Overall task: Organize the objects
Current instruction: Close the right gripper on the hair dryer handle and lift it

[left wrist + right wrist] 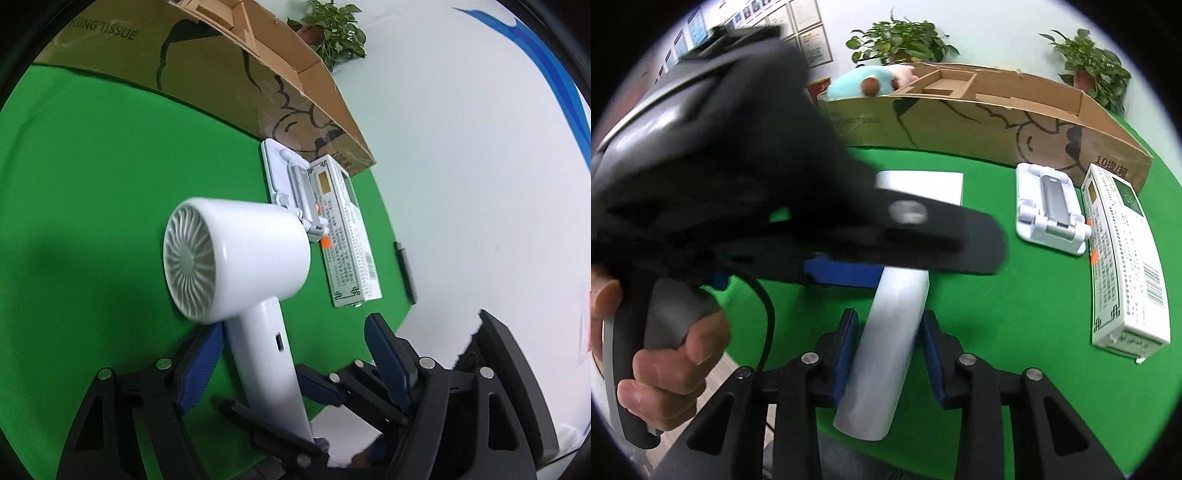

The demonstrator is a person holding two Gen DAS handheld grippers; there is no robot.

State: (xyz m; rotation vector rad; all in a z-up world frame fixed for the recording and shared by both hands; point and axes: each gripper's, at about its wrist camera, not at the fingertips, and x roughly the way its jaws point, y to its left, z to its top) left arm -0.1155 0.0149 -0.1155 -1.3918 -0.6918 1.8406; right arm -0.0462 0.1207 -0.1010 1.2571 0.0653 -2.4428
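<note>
A white hair dryer [240, 251] is held over the green table cover [92, 184], its round rear grille facing the left wrist camera. Its handle [886, 343] runs down between the blue pads of my right gripper [889, 317], which is shut on it. My left gripper [295, 332] straddles the same handle higher up. Its left pad is against the handle and its right pad [384, 354] stands well clear, so it is open. In the right wrist view the left gripper's black housing [720, 166], held by a person's hand [665, 354], hides the dryer's head.
A large open cardboard box [997, 122] lies along the back of the table. In front of it are a white phone stand [1049, 210], a long white printed box [1123, 266] and a white sheet [923, 184]. A teal plush toy [864, 83] and potted plants [901, 37] stand behind.
</note>
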